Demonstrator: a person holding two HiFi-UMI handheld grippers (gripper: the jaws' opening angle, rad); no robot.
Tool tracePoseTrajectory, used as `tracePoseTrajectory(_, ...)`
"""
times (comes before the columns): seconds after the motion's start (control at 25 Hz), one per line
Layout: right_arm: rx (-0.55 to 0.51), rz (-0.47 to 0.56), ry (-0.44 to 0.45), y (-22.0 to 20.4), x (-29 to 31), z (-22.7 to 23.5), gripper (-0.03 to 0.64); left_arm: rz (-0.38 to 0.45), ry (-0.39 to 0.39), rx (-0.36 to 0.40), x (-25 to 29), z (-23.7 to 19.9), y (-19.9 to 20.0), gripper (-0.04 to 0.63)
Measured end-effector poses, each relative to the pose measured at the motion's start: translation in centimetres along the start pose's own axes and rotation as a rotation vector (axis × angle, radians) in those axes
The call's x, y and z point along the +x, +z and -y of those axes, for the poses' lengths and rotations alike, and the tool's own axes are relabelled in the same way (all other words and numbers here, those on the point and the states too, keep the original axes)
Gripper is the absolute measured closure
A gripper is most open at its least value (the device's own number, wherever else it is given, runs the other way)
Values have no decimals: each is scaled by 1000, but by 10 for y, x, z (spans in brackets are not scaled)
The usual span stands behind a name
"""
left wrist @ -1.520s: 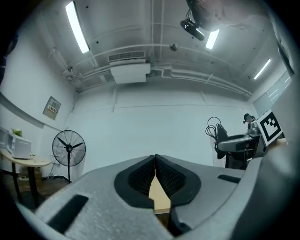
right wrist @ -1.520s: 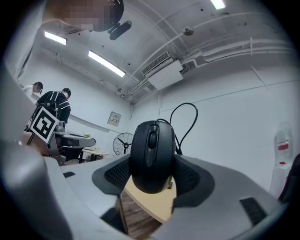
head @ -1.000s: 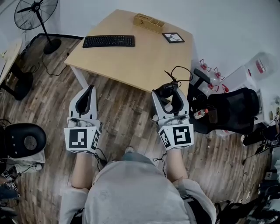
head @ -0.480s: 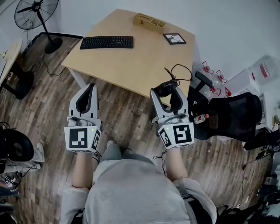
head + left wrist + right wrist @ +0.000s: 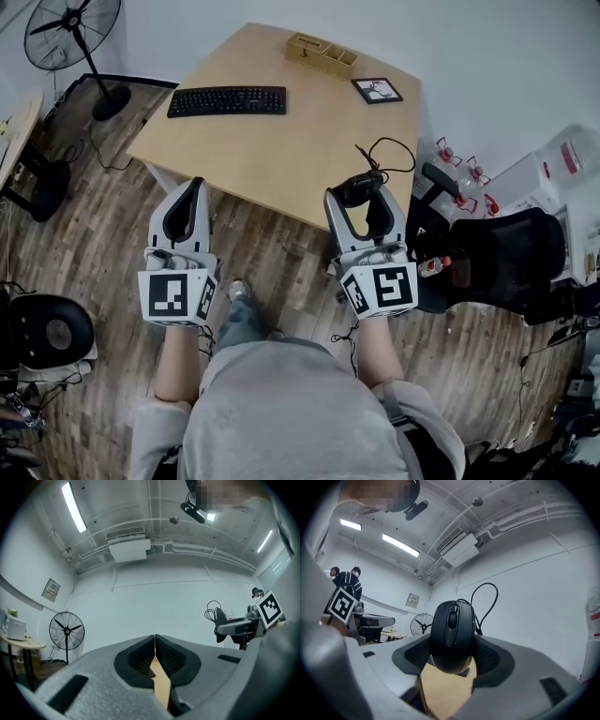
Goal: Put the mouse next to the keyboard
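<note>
right gripper (image 5: 360, 193): clamped on wired mouse (image 5: 452, 634), over near edge of table (image 5: 281, 159), well apart from keyboard (image 5: 227, 100) | left gripper (image 5: 155, 644): jaws together, empty | risk: cable (image 5: 497, 590) (looped behind the mouse) could snag, tugging it from the pads

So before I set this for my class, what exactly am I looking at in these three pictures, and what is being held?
No robot here: a person holds a two-jaw gripper in each hand. One picture comes from a camera on the person's head, looking down; the other two come from cameras riding on each gripper. The left gripper is shut and empty. The right gripper is shut on a black corded mouse, near the edge of the wooden table. On it lie a black keyboard, a wooden tray and a framed picture.
</note>
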State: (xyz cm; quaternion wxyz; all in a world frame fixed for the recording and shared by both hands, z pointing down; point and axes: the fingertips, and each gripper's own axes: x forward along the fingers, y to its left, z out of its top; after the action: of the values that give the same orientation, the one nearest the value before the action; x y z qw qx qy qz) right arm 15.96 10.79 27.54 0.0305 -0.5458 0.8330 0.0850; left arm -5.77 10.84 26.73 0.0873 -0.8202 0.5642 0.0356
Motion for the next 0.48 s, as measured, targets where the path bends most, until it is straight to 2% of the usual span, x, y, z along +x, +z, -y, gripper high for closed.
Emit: tracePoseTrajectory(0.48,-6,-2,-48,-12,87,16,365,11,-40,-14,83,-54,-17,584)
